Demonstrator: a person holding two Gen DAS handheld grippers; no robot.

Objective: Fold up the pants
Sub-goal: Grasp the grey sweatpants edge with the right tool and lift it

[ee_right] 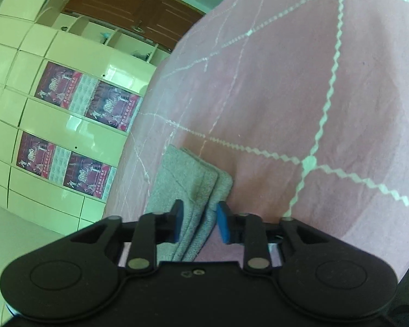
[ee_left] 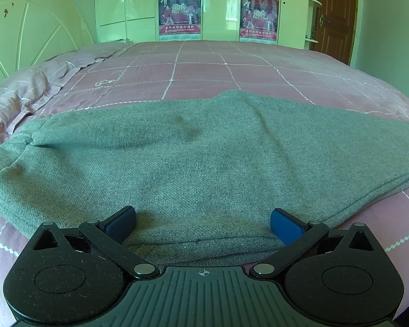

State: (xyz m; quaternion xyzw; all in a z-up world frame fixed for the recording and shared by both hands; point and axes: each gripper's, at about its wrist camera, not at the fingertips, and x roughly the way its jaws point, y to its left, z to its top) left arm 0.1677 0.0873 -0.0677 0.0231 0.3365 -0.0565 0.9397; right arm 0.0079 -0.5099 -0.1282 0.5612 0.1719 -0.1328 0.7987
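Note:
Grey pants (ee_left: 193, 150) lie spread across the near part of a pink checked bed (ee_left: 199, 65). My left gripper (ee_left: 203, 222) is open, its blue pads wide apart, with the near edge of the pants between them. In the right wrist view, which is rolled sideways, my right gripper (ee_right: 197, 223) has its blue pads around the stacked grey leg ends (ee_right: 188, 185) of the pants. A small gap shows beside the right pad, so a firm grip cannot be told.
A crumpled pink quilt (ee_left: 27, 92) lies at the left by the white headboard (ee_left: 27, 32). White wardrobes with red calendar posters (ee_left: 180, 13) stand behind the bed. A brown door (ee_left: 336, 13) is at the far right.

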